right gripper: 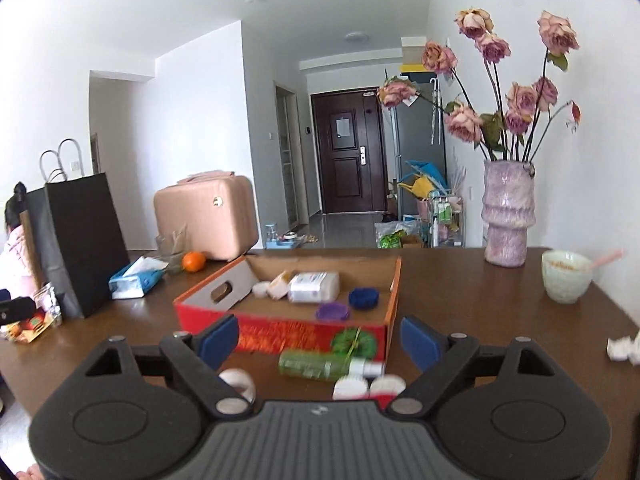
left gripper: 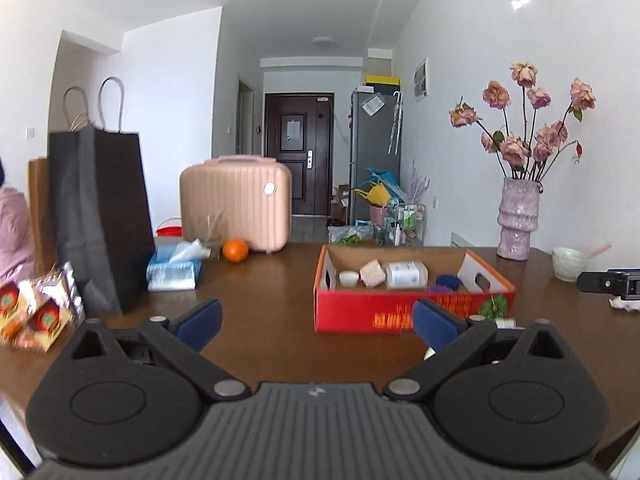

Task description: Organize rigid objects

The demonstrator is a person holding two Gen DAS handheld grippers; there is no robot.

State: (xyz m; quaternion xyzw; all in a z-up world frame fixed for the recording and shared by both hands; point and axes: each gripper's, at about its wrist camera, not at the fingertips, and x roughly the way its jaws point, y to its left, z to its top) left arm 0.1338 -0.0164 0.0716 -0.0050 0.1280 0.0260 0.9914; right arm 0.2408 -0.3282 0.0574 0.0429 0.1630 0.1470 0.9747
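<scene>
Five items already sit in the red box (right gripper: 280,334), centre frame; a green bottle (right gripper: 316,365) and white jars (right gripper: 352,387) wait on the desk (right gripper: 480,320) below it. Right tool (right gripper: 320,340) and left tool (left gripper: 316,320): both spread wide, empty.

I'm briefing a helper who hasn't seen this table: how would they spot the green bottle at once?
Find the red box in the middle of the brown table. The green bottle lies on its side on the table just outside the box's near wall. It is the only clear green thing there; its neighbours are small white jars.
</scene>
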